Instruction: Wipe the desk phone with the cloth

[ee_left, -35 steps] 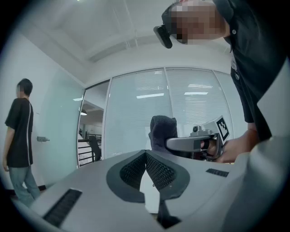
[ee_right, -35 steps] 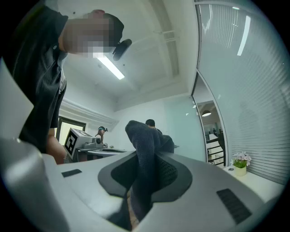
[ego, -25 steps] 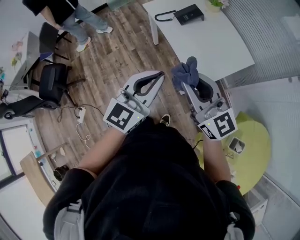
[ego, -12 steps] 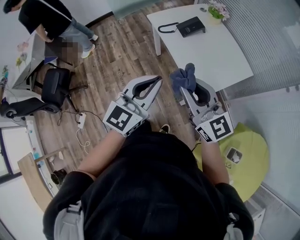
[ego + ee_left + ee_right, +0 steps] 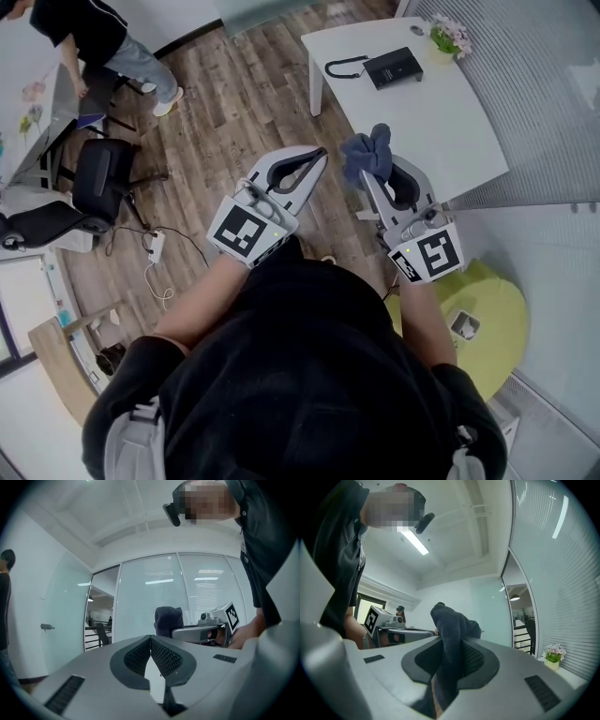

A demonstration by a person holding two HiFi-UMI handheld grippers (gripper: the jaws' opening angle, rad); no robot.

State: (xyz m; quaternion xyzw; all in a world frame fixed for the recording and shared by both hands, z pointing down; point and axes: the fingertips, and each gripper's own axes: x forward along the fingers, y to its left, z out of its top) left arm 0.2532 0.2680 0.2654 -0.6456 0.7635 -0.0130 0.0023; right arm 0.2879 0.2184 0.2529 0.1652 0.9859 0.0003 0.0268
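Nearest in the head view, a dark-clothed torso fills the lower frame, and both forearms are stretched forward and slightly apart, each hand holding a gripper pointed toward the far side.

The left gripper (image 5: pixel 322 151) is held over the wooden floor (image 5: pixel 234 94). Its jaws are pressed together at the tips, with nothing between them.

The right gripper (image 5: pixel 369 176) is held just right of the left one, at about the same reach. A dark blue cloth (image 5: pixel 368 150) is pinched between its jaws. The cloth is bunched above the tips and hangs down between the pads in the right gripper view.

A rounded yellow-green surface (image 5: pixel 492 309) lies low at the near right, beside the right forearm.

Beyond the gripper tips stands a white table (image 5: pixel 441 112). Its near left edge is seen just behind the cloth. The desk phone (image 5: pixel 394 67), dark and flat, lies toward the table's far side, well apart from both grippers. A dark curved part lies just left of it. A small flowering plant (image 5: pixel 448 37) stands at the far right corner.

Bare table top lies open between the cloth and the phone. Open floor runs left of the table to an office chair (image 5: pixel 94 173) and a standing person (image 5: pixel 94 33) at the far left. A ribbed wall (image 5: pixel 544 84) bounds the table on the right.
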